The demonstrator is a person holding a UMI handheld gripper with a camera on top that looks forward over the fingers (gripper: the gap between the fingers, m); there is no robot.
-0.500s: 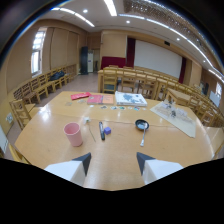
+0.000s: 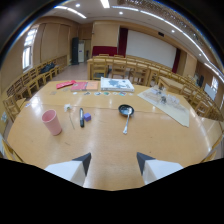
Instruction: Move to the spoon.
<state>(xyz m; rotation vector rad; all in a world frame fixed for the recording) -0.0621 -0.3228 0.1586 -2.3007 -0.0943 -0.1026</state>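
Table point(image 2: 150, 142), spoon point(image 2: 126, 116) beyond parted jaws

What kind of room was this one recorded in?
Probably a classroom or meeting hall: rows of wooden chairs around big wooden tables, and a large white screen on the far wall. The open claw hovers over one table.

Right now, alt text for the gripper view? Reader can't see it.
The open gripper hovers over a wooden table, nothing between its fingers, with a black-bowled spoon lying just ahead. Left of the spoon sit a small purple block, a dark pen and an upright pink cup; books and papers lie farther back, chairs around the room.
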